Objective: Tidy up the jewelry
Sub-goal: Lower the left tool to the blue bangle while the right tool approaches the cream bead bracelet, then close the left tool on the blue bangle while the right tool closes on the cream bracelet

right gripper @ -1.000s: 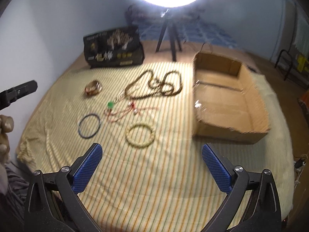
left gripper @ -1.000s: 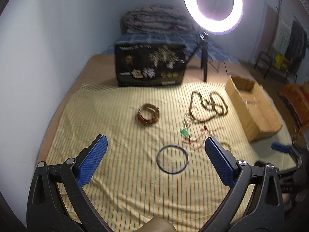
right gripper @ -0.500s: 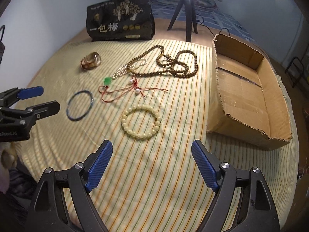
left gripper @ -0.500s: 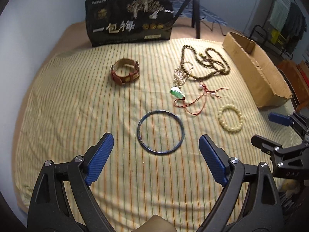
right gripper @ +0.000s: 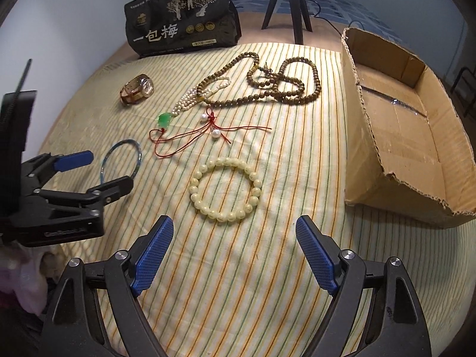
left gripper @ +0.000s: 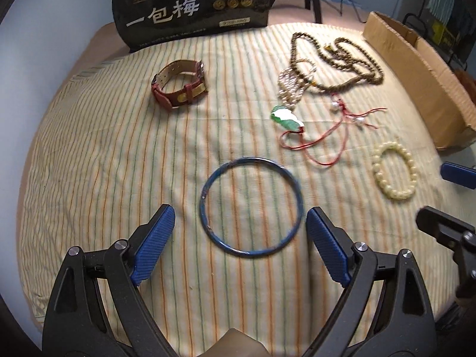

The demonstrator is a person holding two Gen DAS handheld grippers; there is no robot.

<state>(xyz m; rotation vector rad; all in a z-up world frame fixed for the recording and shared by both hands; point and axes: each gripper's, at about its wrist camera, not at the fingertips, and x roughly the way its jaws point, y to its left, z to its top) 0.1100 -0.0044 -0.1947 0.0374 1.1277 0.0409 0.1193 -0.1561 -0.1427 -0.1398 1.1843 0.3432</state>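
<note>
A blue bangle (left gripper: 251,160) lies flat on the striped cloth, just ahead of my open, empty left gripper (left gripper: 240,223); it also shows in the right wrist view (right gripper: 137,151). A cream bead bracelet (right gripper: 196,199) lies just ahead of my open, empty right gripper (right gripper: 235,232); it also shows in the left wrist view (left gripper: 394,195). Farther back lie a green pendant on red cord (right gripper: 165,119), a long brown bead necklace (right gripper: 297,95) and a brown-strap watch (left gripper: 178,84). An open cardboard box (right gripper: 401,136) stands at the right.
A black printed bag (left gripper: 190,6) stands at the back of the cloth, with a tripod (right gripper: 285,3) beside it. The left gripper's body (right gripper: 59,199) shows at the left of the right wrist view. The cloth's front edge is close below both grippers.
Both grippers have moved forward and down toward the cloth. The bangle and the bead bracelet now sit much closer to the fingertips. No jewelry has moved.
</note>
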